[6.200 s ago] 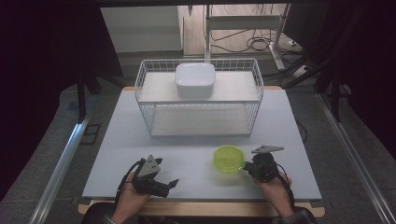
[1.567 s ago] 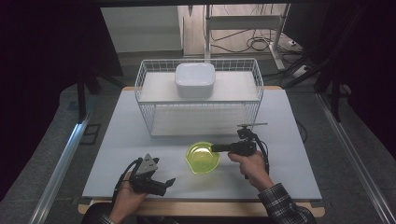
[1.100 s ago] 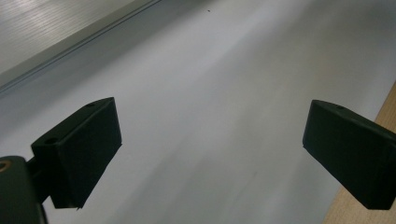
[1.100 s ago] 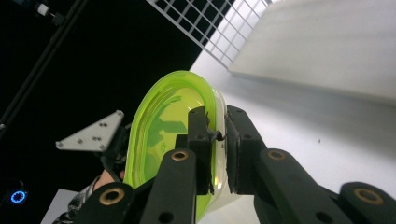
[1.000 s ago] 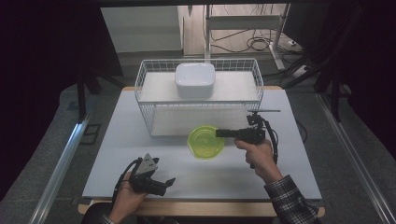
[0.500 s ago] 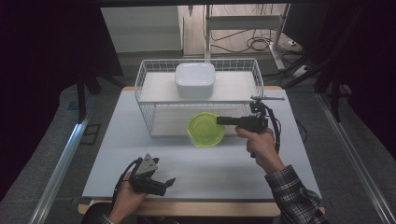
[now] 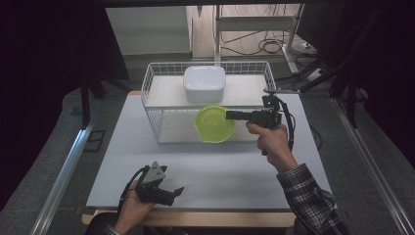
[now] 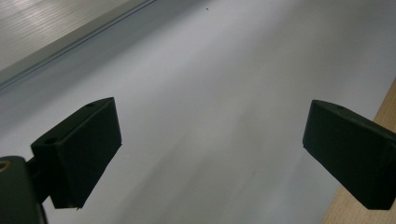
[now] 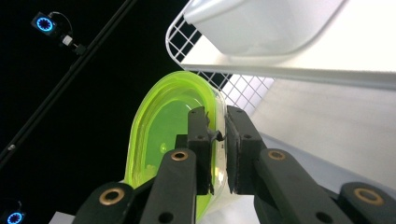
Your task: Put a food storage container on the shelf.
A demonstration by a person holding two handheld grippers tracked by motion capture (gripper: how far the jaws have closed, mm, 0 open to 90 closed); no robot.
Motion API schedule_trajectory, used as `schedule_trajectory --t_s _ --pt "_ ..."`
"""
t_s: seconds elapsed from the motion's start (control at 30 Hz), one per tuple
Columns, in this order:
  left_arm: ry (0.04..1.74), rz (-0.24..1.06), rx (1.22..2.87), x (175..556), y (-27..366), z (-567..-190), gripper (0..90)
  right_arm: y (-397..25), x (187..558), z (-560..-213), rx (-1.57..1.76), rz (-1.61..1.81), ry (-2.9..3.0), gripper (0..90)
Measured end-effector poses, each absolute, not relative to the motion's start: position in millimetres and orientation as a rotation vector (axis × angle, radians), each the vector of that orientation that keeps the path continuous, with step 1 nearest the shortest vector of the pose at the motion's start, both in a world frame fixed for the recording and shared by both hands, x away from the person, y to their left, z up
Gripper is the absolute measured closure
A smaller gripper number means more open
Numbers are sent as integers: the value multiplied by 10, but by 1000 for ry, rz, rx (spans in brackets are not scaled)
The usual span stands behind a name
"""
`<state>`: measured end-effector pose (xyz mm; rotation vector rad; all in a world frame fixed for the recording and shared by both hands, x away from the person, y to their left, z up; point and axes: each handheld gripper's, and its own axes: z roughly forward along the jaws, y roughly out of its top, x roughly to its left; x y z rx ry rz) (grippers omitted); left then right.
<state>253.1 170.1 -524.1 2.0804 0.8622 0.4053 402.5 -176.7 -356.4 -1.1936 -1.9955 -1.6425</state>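
- Table [image 7: 230,176]: a pale grey top with a wooden front edge, which we see filling the middle of the high view.
- Wire basket [image 7: 155,111]: white, rectangular, open-topped, standing on the far part of the table in the upper centre of the high view; in the right gripper view we see its mesh [image 9: 196,39] at the upper middle.
- White container [image 7: 204,83]: square with rounded corners, resting on a white shelf inside the basket; we see its underside [image 9: 261,23] at the top of the right gripper view.
- Green bowl [image 7: 214,123]: translucent lime green, held clear of the table in front of the basket's near wall at the centre of the high view, tilted so that its opening faces partly toward the camera; in the right gripper view it [image 9: 163,135] stands on edge at centre left.
- Right gripper [image 7: 232,115]: held in the person's right hand [image 7: 271,142] at centre right of the high view, pointing toward frame left; we see its jaws clamped on the bowl's rim, one inside and one outside, in the right gripper view [image 9: 217,140].
- Left gripper [image 7: 175,192]: held in the left hand [image 7: 133,208] low over the table at the lower left of the high view; in the left gripper view [image 8: 210,154] we see its jaws spread wide with nothing between them, over bare table near the wooden edge.
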Motion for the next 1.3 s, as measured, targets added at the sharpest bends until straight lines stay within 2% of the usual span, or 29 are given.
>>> schedule_trajectory --t_s 1.3 --pt "859 397 2082 2526 1704 -5238 41 -1580 4344 -2977 -1222 -1775 -1957 814"
